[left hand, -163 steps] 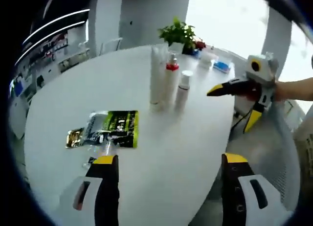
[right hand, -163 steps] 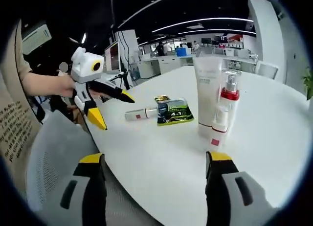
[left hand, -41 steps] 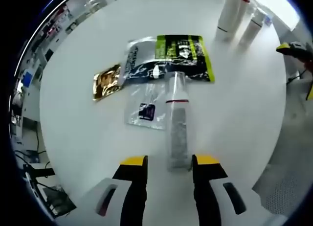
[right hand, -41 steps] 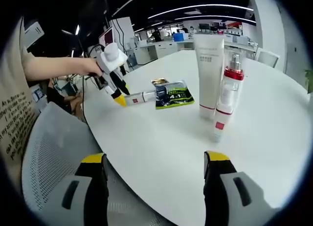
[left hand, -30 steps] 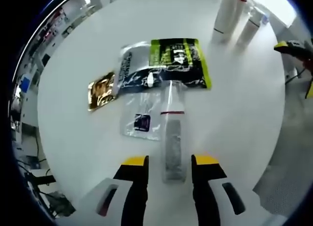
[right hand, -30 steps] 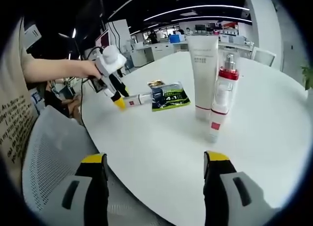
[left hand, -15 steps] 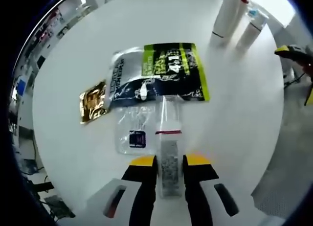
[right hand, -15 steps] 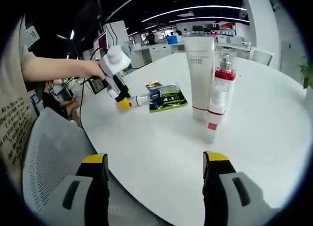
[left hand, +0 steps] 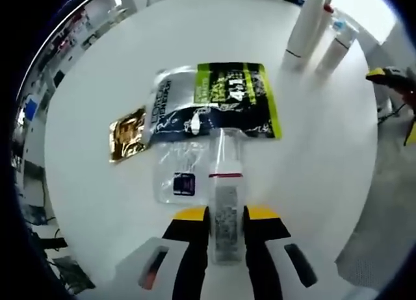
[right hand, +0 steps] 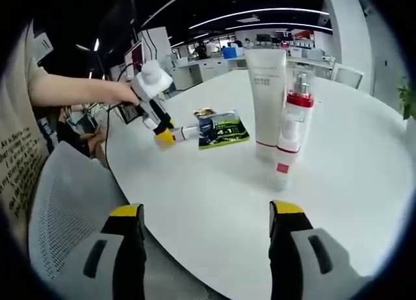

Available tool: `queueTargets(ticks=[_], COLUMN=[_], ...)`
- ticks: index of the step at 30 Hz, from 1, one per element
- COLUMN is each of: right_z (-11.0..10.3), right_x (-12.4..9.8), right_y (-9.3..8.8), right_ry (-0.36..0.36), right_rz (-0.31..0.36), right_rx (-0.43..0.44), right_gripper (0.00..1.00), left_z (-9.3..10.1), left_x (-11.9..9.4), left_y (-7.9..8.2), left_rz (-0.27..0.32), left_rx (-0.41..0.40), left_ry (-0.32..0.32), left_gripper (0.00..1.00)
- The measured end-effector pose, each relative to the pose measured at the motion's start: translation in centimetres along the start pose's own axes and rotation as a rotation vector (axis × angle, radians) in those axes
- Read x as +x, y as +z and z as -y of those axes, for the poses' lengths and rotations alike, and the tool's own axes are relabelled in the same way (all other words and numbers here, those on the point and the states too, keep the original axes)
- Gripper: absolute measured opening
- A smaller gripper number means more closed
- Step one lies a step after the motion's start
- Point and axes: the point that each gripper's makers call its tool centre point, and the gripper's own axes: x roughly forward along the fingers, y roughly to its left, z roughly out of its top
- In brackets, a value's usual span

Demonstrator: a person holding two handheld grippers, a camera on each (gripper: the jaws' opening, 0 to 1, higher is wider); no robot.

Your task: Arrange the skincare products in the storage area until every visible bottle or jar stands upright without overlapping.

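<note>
A slim clear-capped bottle (left hand: pixel 225 206) with a red band lies on the round white table (left hand: pixel 312 163), and my left gripper (left hand: pixel 225 217) is shut on its lower body. In the right gripper view the same bottle (right hand: pixel 185 132) lies with the left gripper (right hand: pixel 162 136) clamped on its end. Three products stand upright together: a tall white tube (right hand: pixel 266 105), a red-collared pump bottle (right hand: pixel 299 112) and a small white bottle (right hand: pixel 283 154). They also stand at the table's far side, white tube (left hand: pixel 305 24) first. My right gripper (right hand: pixel 207 212) is open over the table edge, holding nothing.
A green and black sachet (left hand: pixel 224 105), a gold sachet (left hand: pixel 129 132) and a clear packet (left hand: pixel 182 176) lie flat beside the lying bottle. A grey mesh chair (right hand: pixel 62 209) sits under the table edge. A person's arm (right hand: pixel 71 92) holds the left gripper.
My left gripper's jaws closed in from a wide stance onto the lying bottle over the last second. The right gripper has stayed open and nearly still.
</note>
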Motion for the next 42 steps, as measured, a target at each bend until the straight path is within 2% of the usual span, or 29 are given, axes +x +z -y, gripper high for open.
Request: queueTargets(ticks=[4,5,9,13,20,22,24,26,28,31,35,40,42], right_z=[0.0,0.0,-0.2,-0.6,-0.9,-1.3,-2.0,-2.9,-3.7,-5.3,-7.7,-10.2,-10.7], right_x=[0.0,0.0,0.0,0.1,0.0,-0.2,-0.2,-0.3,-0.3,0.0,-0.1,-0.9,-1.1], right_y=[0.0,0.0,-0.1,-0.2,0.1,1.1,2.2,3.6,4.4,5.6,7.0,10.4,11.6], right_ry=[0.001,0.002,0.009,0.019,0.032,0.045,0.067,0.089,0.098,0.143,0.227,0.321,0.348], right_rz=[-0.001,-0.002,-0.009,-0.019,-0.006,0.034,0.082,0.132,0.140,0.176,0.225,0.342,0.384], right_rx=[-0.007,-0.009,-0.017,-0.025,-0.016,0.016,0.052,0.087,0.079,0.090,0.130,0.205,0.236], right_gripper=[0.78,0.78,0.78,0.78,0.76,0.75,0.74,0.74,0.73,0.72,0.67,0.65,0.65], left_z=[-0.1,0.0,0.6,1.2,2.0,2.4,2.8,3.2,3.8,5.4,7.5,9.6,10.4], left_x=[-0.1,-0.1,-0.4,-1.3,-3.6,-4.6,-5.7,-6.3,-7.1,-8.8,-11.7,-15.6,-17.0], left_y=[0.0,0.0,0.0,0.5,0.9,1.2,1.5,1.2,1.3,2.1,3.4,4.8,5.0], left_rz=[0.036,0.050,0.097,0.171,0.302,0.355,0.412,0.418,0.451,0.544,0.680,0.832,0.871], left_rx=[-0.031,-0.065,-0.147,-0.282,-0.441,-0.499,-0.514,-0.518,-0.521,-0.550,-0.539,-0.529,-0.512], left_ry=[0.013,0.007,-0.034,-0.092,-0.174,-0.207,-0.227,-0.232,-0.247,-0.322,-0.424,-0.547,-0.583], left_gripper=[0.16,0.16,0.16,0.16,0.16,0.16,0.16,0.16,0.16,0.16,0.16,0.16,0.16])
